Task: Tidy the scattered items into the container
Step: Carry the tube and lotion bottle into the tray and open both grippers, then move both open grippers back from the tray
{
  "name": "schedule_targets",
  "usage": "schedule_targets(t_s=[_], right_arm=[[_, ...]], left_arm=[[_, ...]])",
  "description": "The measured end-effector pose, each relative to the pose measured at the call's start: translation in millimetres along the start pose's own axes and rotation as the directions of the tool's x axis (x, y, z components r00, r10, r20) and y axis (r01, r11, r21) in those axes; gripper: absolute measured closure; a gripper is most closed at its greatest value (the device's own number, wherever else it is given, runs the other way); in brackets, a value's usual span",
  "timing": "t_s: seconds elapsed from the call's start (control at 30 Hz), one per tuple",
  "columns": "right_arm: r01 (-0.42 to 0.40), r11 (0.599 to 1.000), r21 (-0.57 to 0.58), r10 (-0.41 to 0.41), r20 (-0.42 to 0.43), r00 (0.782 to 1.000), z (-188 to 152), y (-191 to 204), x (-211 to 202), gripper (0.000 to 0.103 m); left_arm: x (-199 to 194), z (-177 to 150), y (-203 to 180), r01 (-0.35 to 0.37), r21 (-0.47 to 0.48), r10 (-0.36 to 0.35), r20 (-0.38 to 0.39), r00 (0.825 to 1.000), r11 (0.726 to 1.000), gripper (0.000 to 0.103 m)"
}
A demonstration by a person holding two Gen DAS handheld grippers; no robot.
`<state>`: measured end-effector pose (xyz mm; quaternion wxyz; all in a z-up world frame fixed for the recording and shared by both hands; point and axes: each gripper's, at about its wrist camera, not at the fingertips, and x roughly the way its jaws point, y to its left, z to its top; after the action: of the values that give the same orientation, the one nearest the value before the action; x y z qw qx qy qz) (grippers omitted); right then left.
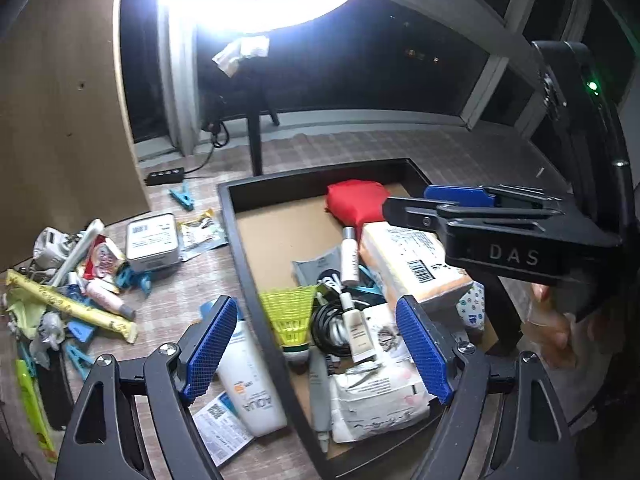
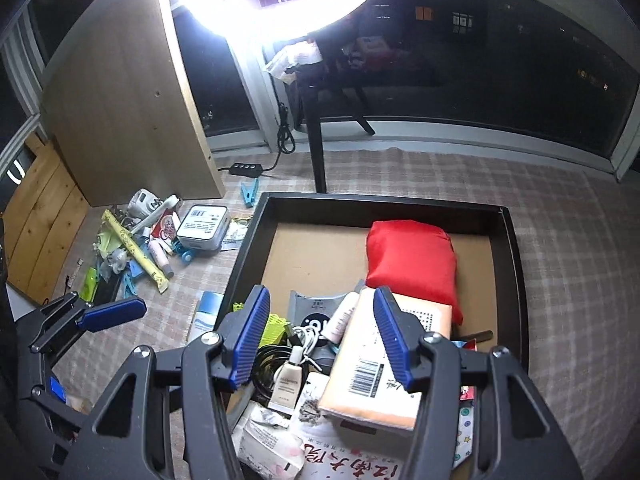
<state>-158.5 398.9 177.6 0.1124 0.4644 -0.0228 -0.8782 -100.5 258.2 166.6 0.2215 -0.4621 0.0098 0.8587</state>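
- Through the left wrist camera, our left gripper (image 1: 316, 344) stands with its blue pads wide apart and nothing between them, hanging over the near left wall of the black tray (image 1: 256, 280). No earlier picture is to hand, so we speak only of how the jaws stand.
- In this view the tray already holds a good share: a red pouch (image 1: 354, 200), a pale orange packet (image 1: 408, 260) with a barcode, a yellow shuttlecock (image 1: 290, 316), a coiled black cable (image 1: 326, 326) and small tubes on top.
- Outside it, a white sunscreen bottle (image 1: 248, 380) lies touching the tray's left wall, just under our left pad. Further left sit a grey tin (image 1: 152, 240), a long yellow wrapper (image 1: 68, 304), blue clips and crumpled packets in a loose heap on the checked cloth (image 1: 180, 292).
- Our right gripper (image 1: 404, 204) reaches in from the right above the tray; from this angle we cannot tell its gap.
- Through the right wrist camera, our right gripper (image 2: 320, 340) is plainly parted and empty, poised over the orange packet (image 2: 376, 368) and the cable pile.
- The tray (image 2: 516, 280) shows bare brown floor at its far left, so room remains.
- The heap (image 2: 136, 248) lies well apart from the tray, by the wooden panel (image 2: 120, 112).
- We judge the job roughly half done: the bottle, tin and heap still wait.
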Motion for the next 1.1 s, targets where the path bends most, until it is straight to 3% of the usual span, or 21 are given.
schedule_targets(t_s=[0.53, 1.1], right_arm=[[-0.021, 0.999, -0.038, 0.021, 0.0, 1.0, -35, 75, -24, 0.05], [-0.057, 0.997, -0.051, 0.057, 0.006, 0.998, -98, 176, -39, 0.05]], left_arm=[[-65, -43, 56, -0.111, -0.081, 0.114, 0.037, 0.993, 0.99, 0.022], [-134, -133, 117, -0.244, -0.182, 0.252, 0.024, 0.967, 0.953, 0.018]])
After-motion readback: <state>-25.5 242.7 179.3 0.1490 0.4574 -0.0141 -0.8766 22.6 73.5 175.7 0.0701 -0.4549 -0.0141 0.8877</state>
